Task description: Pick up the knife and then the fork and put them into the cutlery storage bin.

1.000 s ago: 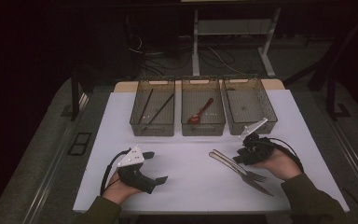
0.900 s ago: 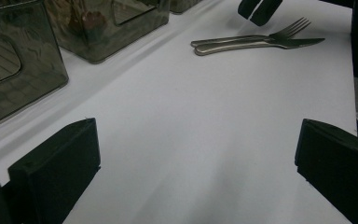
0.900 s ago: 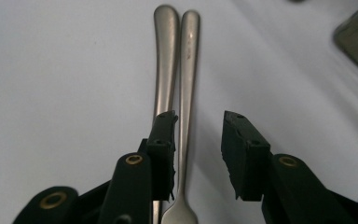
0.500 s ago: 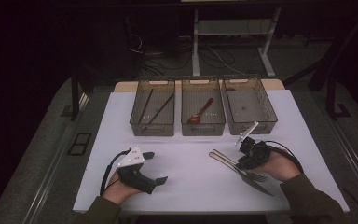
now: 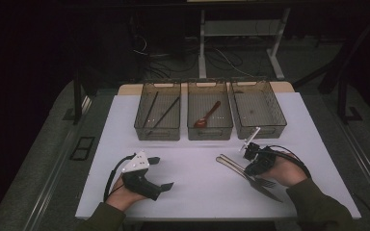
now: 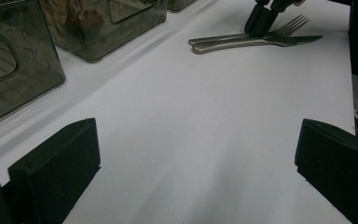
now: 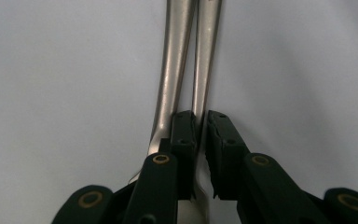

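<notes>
A steel fork (image 5: 241,168) and knife (image 5: 262,188) lie side by side on the white table (image 5: 197,192), right of centre. My right gripper (image 5: 250,169) points down at them. Its jaws have just been closing and now pinch the fork's neck (image 7: 199,93); the knife's handle (image 7: 175,70) lies just outside the left jaw. From the left gripper view the right gripper (image 6: 260,23) stands on the fork (image 6: 223,36) beside the knife (image 6: 261,44). My left gripper (image 5: 163,172) rests on the table at the left, open (image 6: 196,163), nothing between its jaws.
Three smoky plastic bins stand in a row at the back: the left bin (image 5: 158,130) holds dark chopsticks (image 5: 166,111), the middle bin (image 5: 210,131) a red spoon (image 5: 207,115), the right bin (image 5: 259,129) shows no contents. Bare white tabletop lies between the two hands.
The right gripper has dipped slightly toward the cutlery and its jaws have closed onto the fork. The left hand has kept still.
</notes>
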